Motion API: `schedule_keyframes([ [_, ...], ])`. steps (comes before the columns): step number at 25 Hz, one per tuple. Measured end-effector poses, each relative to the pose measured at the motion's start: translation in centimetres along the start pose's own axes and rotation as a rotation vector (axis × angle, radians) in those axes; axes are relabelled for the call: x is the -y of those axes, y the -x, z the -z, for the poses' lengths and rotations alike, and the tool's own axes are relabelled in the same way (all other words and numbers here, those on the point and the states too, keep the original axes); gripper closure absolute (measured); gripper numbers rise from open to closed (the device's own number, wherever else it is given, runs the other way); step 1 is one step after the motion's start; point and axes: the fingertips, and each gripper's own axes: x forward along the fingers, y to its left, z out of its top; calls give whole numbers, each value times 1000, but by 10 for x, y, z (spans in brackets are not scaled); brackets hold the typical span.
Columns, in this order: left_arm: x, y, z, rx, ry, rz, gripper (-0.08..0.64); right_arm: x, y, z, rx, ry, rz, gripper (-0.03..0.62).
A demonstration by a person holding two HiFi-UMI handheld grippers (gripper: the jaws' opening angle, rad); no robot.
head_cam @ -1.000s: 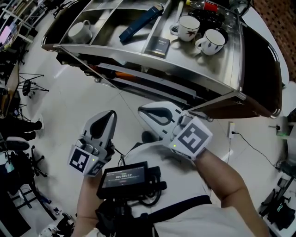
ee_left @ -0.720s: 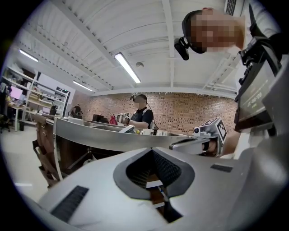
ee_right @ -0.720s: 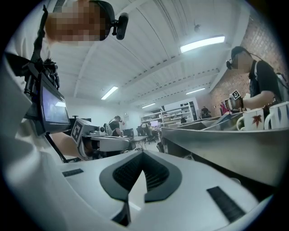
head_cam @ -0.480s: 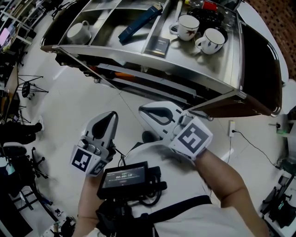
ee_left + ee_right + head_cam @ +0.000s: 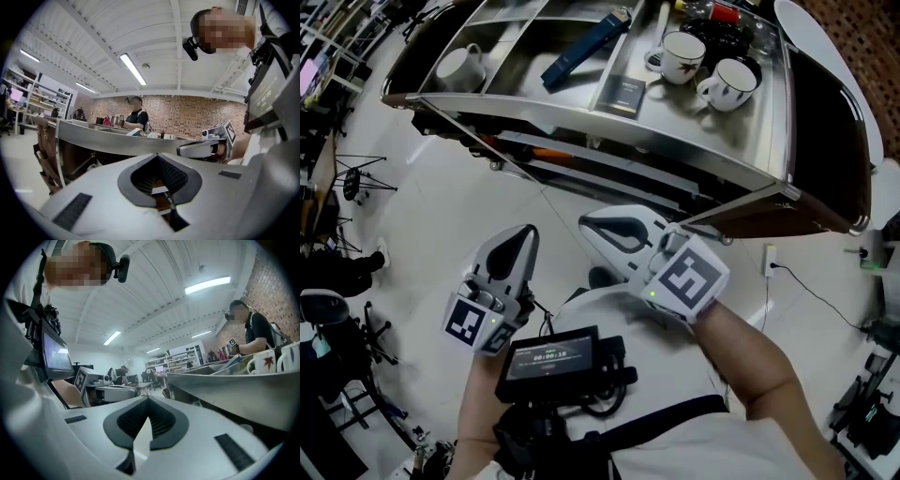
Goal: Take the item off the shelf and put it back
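Beyond my tools stood the stainless-steel shelf (image 5: 609, 131), its front rim between them and the items still on it: two white mugs (image 5: 682, 54), a long dark-blue case (image 5: 586, 44) and a small black box (image 5: 625, 94). My left gripper (image 5: 521, 236) and right gripper (image 5: 592, 223) were closed and empty, short of the shelf.

I counted two grippers (image 5: 523, 232) (image 5: 589, 221); beyond them, three mugs (image 5: 461, 64) (image 5: 682, 54) (image 5: 731, 84), one blue case (image 5: 586, 42), one dark box (image 5: 625, 94).

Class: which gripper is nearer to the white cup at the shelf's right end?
Right. The right gripper sits below the cup, slightly to its left; the left gripper is farther left, below the shelf's left half.
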Motion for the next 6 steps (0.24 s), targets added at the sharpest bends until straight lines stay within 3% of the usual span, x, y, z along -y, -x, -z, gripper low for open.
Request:
schedule_keyframes([
  [6, -1, 1, -2, 6, -8, 5, 554, -2, -2, 2, 2, -4, 2, 589],
])
